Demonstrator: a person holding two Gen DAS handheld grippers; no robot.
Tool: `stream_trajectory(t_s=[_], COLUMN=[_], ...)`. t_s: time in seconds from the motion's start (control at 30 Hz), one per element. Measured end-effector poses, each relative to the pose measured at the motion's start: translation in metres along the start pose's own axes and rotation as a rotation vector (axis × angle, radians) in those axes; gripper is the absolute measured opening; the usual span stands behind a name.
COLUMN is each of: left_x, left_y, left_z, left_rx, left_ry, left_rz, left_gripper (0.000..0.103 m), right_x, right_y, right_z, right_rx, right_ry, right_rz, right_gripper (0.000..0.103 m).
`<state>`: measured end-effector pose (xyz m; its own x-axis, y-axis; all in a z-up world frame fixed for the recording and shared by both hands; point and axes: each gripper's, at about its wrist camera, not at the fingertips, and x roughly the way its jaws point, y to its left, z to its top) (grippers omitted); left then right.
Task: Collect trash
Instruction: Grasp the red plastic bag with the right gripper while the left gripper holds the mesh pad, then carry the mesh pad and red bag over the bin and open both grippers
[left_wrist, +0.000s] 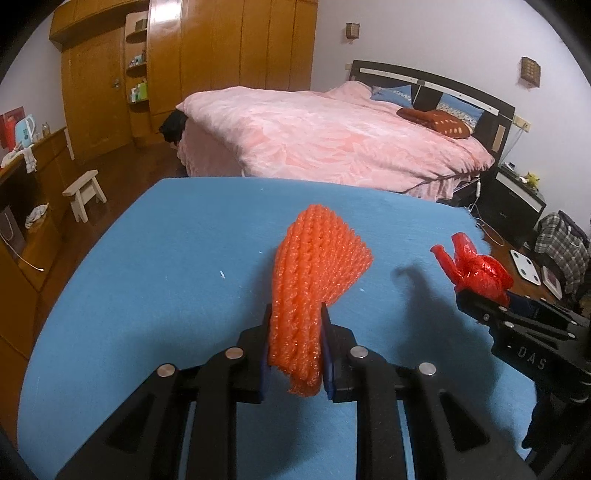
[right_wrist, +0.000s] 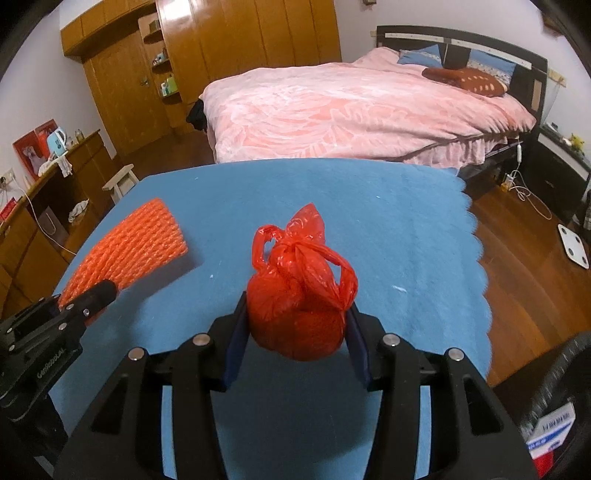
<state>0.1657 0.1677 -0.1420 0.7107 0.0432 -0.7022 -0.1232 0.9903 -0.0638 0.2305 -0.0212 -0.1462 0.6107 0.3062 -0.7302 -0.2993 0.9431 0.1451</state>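
1. The blue table cloth (right_wrist: 369, 206) is the landmark: its far half, toward the pink bed (right_wrist: 351, 110), lies bare and open to a pass.
2. Left of the cloth's middle, the orange foam net (left_wrist: 314, 280) juts forward from the left gripper (left_wrist: 295, 314), blocking that lane.
3. Right of the middle, the knotted red plastic bag (right_wrist: 299, 295) fills the right gripper (right_wrist: 295, 317).
4. Between net and bag, bare cloth leaves a gap.
5. Beyond the cloth's left edge, a white stool (right_wrist: 122, 182) and a wooden dresser (right_wrist: 33, 229) stand close.
6. Beyond its scalloped right edge, open wooden floor (right_wrist: 524, 288) holds a white scale (right_wrist: 574, 247).
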Motion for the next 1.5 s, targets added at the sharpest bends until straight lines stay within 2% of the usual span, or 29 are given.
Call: stream_trajectory(t_s=[0.5,1.0,1.5], left_x=[-0.065,-0.112,-0.137], left_y=[-0.046,-0.126,-0.214], left_z=[-0.001,-0.006,-0.021], left_rx=[0.051,0.145,0.265], left_ry=[-0.067,-0.101,-0.116], left_rz=[-0.054,-0.194,-0.35], left_gripper=[0.022,0.022,0.022], right_x=[-0.102,-0.194,-0.257], right_y=[-0.03,-0.088,-0.155], right_z=[-0.021,-0.058,-0.098], right_rx=[0.027,0.098,0.184], right_ry=[-0.098,-0.158,-0.212], right_rz=[-0.021,-0.09,-0.211], right_gripper=[0.046,0.047,0.047])
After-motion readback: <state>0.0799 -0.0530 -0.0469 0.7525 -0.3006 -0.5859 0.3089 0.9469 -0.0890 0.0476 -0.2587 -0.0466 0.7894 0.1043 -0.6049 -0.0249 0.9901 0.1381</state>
